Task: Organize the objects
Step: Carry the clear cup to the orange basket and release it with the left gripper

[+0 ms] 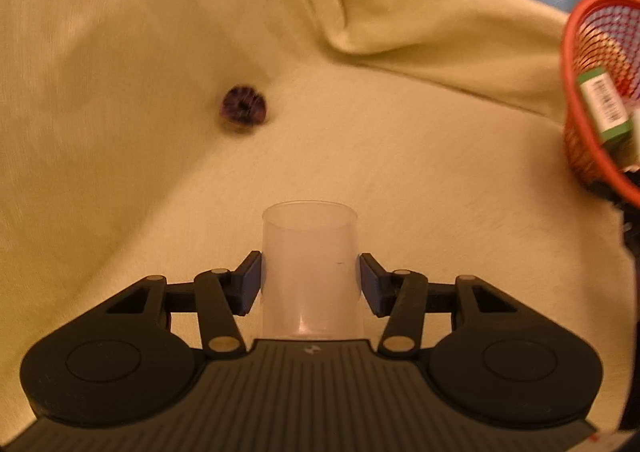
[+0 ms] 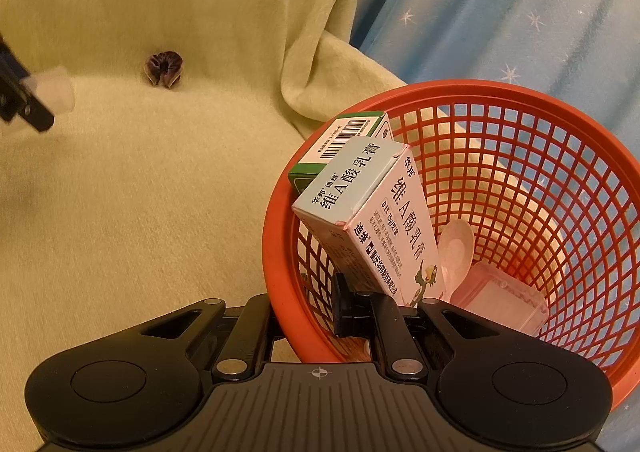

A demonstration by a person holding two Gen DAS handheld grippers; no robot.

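Left wrist view: the left gripper (image 1: pixel 310 280) has its two dark pads on either side of a translucent plastic cup (image 1: pixel 310 248), pressing its walls, so the claw is clamped on the cup, whose open mouth faces away from the camera. Ahead and to the left of the claw a small dark purple scrunchie (image 1: pixel 243 106) lies on the pale yellow blanket (image 1: pixel 400 139). Far to the claw's right stands the red mesh basket (image 1: pixel 576 51), with a green-edged box (image 1: pixel 606 107) showing a barcode label. Right wrist view: the right gripper (image 2: pixel 320 316) is closed tight on the near rim of the red mesh basket (image 2: pixel 540 179), one pad inside the wall. Just ahead of the claw, inside the basket, leans a light blue and pink carton (image 2: pixel 368 211) printed "维A酸乳膏" and "15g", resting against the green box (image 2: pixel 344 139) with its barcode. To the claw's right lie a pale plastic spoon (image 2: pixel 456 248) and a clear case (image 2: pixel 504 304).
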